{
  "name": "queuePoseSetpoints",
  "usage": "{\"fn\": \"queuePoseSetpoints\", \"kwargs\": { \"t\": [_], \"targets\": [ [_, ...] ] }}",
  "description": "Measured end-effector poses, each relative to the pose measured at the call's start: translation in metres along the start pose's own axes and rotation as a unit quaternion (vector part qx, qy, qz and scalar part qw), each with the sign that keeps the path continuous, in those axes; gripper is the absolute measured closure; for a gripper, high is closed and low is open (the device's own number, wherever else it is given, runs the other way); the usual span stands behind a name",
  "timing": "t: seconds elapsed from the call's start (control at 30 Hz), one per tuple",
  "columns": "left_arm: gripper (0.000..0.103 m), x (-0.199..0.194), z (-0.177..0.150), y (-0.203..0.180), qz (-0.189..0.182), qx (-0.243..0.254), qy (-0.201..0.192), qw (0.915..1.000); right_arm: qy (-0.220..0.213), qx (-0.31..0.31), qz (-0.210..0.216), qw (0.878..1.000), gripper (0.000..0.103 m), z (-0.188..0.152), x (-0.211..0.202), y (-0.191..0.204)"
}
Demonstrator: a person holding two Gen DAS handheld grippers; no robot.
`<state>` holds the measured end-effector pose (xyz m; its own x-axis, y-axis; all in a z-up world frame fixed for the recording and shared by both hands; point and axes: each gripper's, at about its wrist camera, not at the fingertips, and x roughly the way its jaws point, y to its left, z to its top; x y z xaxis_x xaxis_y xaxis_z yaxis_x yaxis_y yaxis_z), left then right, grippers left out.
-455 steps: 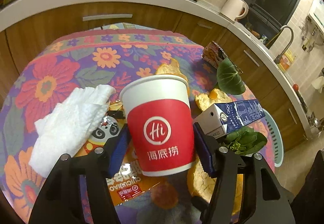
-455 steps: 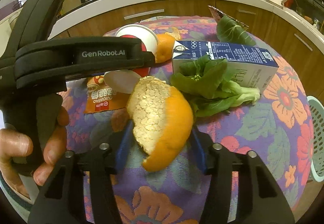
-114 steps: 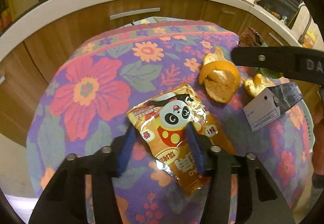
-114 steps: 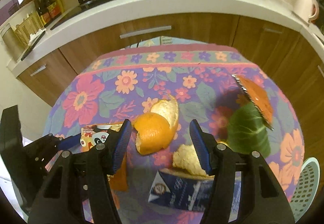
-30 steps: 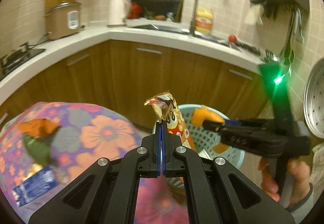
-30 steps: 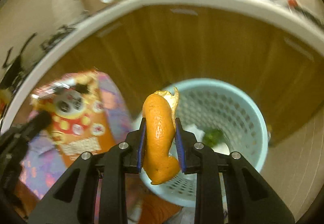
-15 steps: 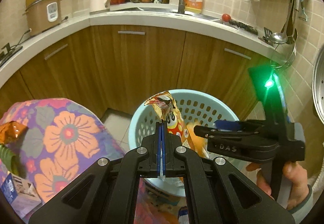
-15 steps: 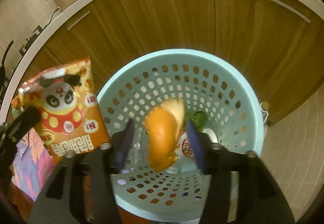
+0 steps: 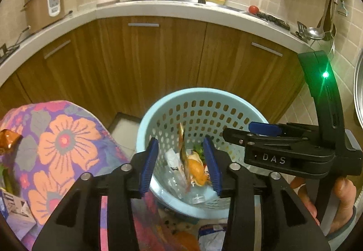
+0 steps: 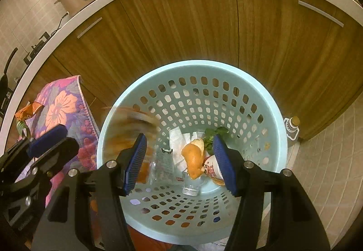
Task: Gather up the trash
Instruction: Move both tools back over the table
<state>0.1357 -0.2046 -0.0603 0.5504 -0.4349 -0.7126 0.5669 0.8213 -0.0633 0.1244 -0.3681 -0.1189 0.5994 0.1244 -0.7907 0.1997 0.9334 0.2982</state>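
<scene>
A light blue perforated basket (image 9: pixel 197 94) (image 10: pixel 190 65) stands on the floor below both grippers. My left gripper (image 9: pixel 180 167) is over it with its jaws opening. The orange snack wrapper (image 9: pixel 182 153) is dropping edge-on between them, touching neither pad, and it is a blur (image 10: pixel 127 128) at the basket's left wall in the right wrist view. My right gripper (image 10: pixel 179 158) (image 9: pixel 236 133) is open with nothing in it. The orange peel (image 10: pixel 192 160) (image 9: pixel 196 168) lies at the basket's bottom. The left gripper (image 10: pixel 45 139) shows at the left edge.
White paper (image 10: pixel 177 139), green leaves (image 10: pixel 213 134), a paper cup (image 10: pixel 212 170) and clear plastic (image 10: pixel 191 187) also lie in the basket. The floral-clothed table (image 9: pixel 63 137) is at left, holding a wrapper (image 9: pixel 8 137) and a carton (image 9: pixel 11 205). Wooden cabinets (image 9: pixel 147 62) stand behind; a small bottle (image 10: pixel 292 128) sits on the floor.
The left gripper has opened and let go of the snack wrapper, which now falls toward the basket. The orange peel, in mid-air half a second ago, has landed at the basket's bottom.
</scene>
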Motion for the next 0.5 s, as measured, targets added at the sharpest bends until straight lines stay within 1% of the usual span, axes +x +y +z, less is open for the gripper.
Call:
{"fn": "queuePoseSetpoints", "kwargs": {
  "t": [0.2,0.43,0.5],
  "targets": [
    [0.061,-0.018,0.0,0.011,0.0,-0.018,-0.016,0.9997,-0.011,-0.015,-0.003,1.0,0.046,-0.003,-0.013,0.013],
    [0.061,-0.043,-0.001,0.026,-0.001,-0.038,-0.034,0.9987,-0.031,-0.023,0.008,0.999,0.046,-0.001,-0.035,0.029],
    [0.058,-0.052,-0.001,0.028,0.0,-0.04,-0.041,0.9984,-0.036,-0.031,0.012,0.999,0.046,0.0,-0.04,0.037]
  ]
}}
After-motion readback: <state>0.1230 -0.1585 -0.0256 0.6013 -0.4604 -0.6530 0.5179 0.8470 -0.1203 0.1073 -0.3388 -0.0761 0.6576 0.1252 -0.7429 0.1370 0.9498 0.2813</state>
